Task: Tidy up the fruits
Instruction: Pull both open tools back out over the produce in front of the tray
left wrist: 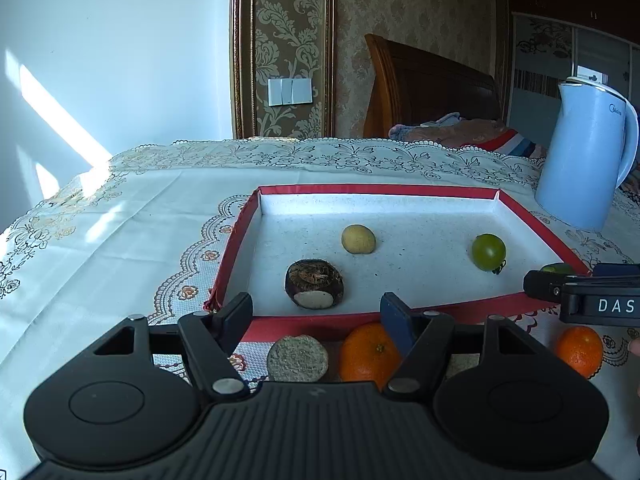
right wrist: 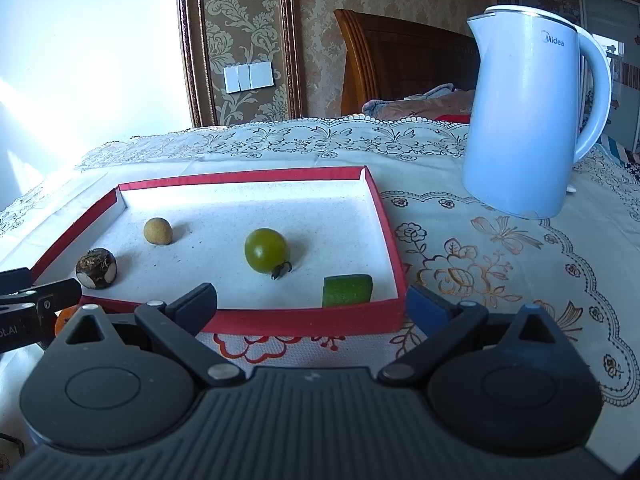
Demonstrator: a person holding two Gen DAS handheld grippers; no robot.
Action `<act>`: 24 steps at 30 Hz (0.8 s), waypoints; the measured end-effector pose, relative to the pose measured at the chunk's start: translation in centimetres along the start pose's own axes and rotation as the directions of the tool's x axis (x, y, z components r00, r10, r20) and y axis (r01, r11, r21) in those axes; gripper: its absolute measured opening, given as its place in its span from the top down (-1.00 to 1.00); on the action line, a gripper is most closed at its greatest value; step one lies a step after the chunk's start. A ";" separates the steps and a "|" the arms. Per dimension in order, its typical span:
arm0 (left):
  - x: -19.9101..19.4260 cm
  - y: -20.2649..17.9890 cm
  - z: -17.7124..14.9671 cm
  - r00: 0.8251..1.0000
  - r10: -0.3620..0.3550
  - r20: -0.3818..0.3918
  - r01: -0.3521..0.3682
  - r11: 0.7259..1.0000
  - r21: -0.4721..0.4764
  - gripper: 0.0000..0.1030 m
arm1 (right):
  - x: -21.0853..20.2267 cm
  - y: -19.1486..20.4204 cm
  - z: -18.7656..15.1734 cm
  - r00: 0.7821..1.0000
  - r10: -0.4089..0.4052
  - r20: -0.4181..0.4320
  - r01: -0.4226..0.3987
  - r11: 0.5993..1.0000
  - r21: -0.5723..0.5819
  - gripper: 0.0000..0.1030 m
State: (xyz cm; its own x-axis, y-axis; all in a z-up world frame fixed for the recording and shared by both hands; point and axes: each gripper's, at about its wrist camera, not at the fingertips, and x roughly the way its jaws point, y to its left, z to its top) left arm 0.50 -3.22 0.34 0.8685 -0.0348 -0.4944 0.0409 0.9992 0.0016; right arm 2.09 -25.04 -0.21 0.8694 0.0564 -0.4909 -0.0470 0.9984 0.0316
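Four items lie inside the shallow red-rimmed white tray [right wrist: 384, 216]; two round orange tangerines [left wrist: 370, 354] and a rough beige disc-shaped piece [left wrist: 297, 358] remain on the lace-covered counter [left wrist: 120, 216]. Both the left gripper [left wrist: 316, 312] and right gripper [right wrist: 312, 300] are shown with fingers apart, nothing held.

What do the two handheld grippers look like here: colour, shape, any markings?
Both are matte black plastic. The left gripper and right gripper each have a ribbed body, two round discs with triangular cut-outs, and angled link arms with silver pivot pins. The jaws end in flat dark blue pads. White letters "DAS" show on the side of the right gripper in the left wrist view. No cables or sleeves visible.
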 end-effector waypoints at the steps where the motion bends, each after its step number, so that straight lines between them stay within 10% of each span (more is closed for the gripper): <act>1: -0.1 0.0 -0.1 1.000 -0.001 -0.001 0.001 1.000 0.000 -0.37 | -0.1 0.0 -0.1 1.000 -0.001 0.000 0.001 1.000 0.000 -0.95; 24: -5.2 4.0 -4.3 0.999 -0.024 0.027 0.025 0.998 -0.050 -0.42 | -0.6 -0.7 -1.1 1.000 0.005 -0.002 -0.005 0.999 0.035 -0.97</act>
State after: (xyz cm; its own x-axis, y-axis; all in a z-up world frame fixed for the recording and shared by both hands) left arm -5.99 1.02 -0.86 0.8805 -0.0594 -0.4703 0.0381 0.9978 -0.0546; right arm 1.06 -25.72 -0.94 0.8679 0.0615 -0.4929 -0.0338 0.9973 0.0648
